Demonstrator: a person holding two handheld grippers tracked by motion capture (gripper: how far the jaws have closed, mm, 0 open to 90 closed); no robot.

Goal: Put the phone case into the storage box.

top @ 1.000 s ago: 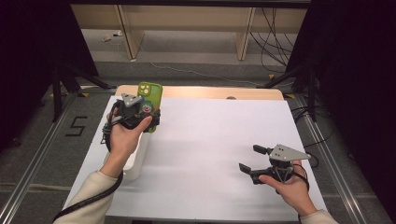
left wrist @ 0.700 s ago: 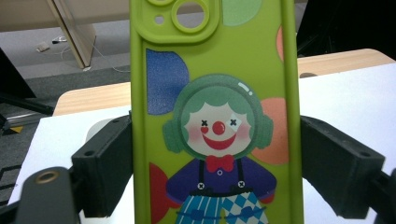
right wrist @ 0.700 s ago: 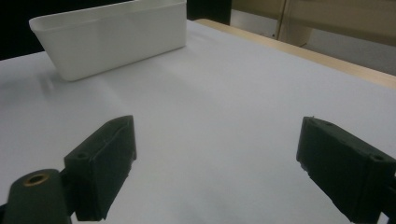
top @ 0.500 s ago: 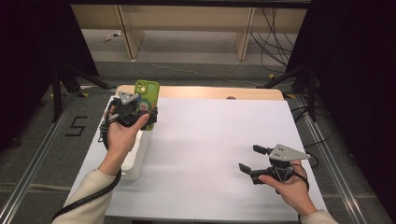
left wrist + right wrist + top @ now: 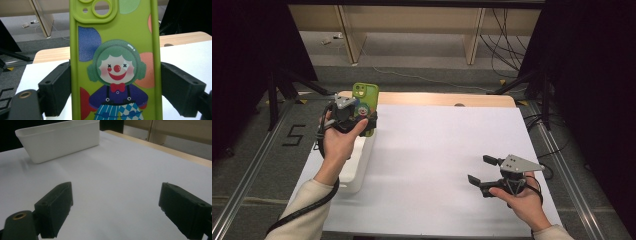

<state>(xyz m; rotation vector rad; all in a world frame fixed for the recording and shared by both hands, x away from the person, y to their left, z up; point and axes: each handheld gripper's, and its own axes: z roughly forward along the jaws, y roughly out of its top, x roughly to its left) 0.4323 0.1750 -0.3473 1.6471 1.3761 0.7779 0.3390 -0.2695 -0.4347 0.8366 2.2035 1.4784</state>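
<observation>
A lime-green phone case (image 5: 366,97) printed with a clown (image 5: 115,62) stands upright over the far end of a white bin (image 5: 356,167) at the table's left. My left gripper (image 5: 366,122) is shut on it, a black jaw pressing each long edge; in the left gripper view (image 5: 116,75) the case sits between both jaws, camera cut-out at the top. My right gripper (image 5: 479,169) rests low at the table's front right with its jaws wide apart and only bare white surface between them (image 5: 115,205).
A white sheet (image 5: 437,145) covers the wooden table, whose far edge (image 5: 437,99) shows as a tan strip. The white bin (image 5: 60,140) lies along the left side. Cables and furniture legs stand on the floor beyond.
The left gripper has drifted slightly to the left with the phone case still held. The right gripper has stayed where it was.
</observation>
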